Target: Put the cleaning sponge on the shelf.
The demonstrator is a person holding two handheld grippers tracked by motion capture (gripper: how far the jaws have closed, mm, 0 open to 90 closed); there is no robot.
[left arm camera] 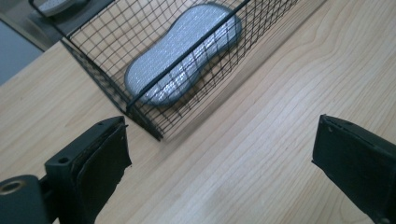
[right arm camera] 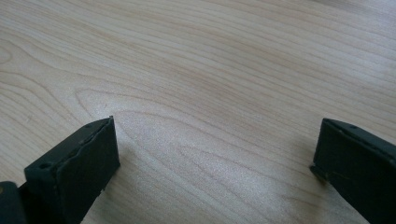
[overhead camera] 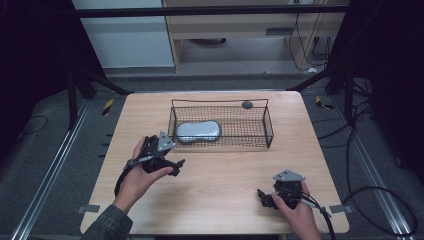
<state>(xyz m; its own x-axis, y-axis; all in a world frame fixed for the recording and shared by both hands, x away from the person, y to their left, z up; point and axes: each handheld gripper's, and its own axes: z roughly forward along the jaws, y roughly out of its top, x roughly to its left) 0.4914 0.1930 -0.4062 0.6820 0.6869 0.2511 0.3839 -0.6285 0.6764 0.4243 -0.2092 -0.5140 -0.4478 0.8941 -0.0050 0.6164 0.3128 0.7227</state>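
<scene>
Matte black plastic forms the left gripper (overhead camera: 175, 167), held in the person's left hand (overhead camera: 136, 175); its padded jaws stand wide apart with nothing between them. Just ahead of it sits a black wire basket (left arm camera: 140, 114), a long rectangle of fine mesh. Inside, at the end nearer this gripper, lies a grey, peanut-shaped sponge (left arm camera: 182, 51) with a glittery weave. A small dark oval object (overhead camera: 247, 104) rests at the basket's far rim. To the right, well apart from the basket, the right gripper (overhead camera: 264, 197) also gapes empty over the pale wood-grain table (right arm camera: 210, 70). Grey floor and cables surround it.
</scene>
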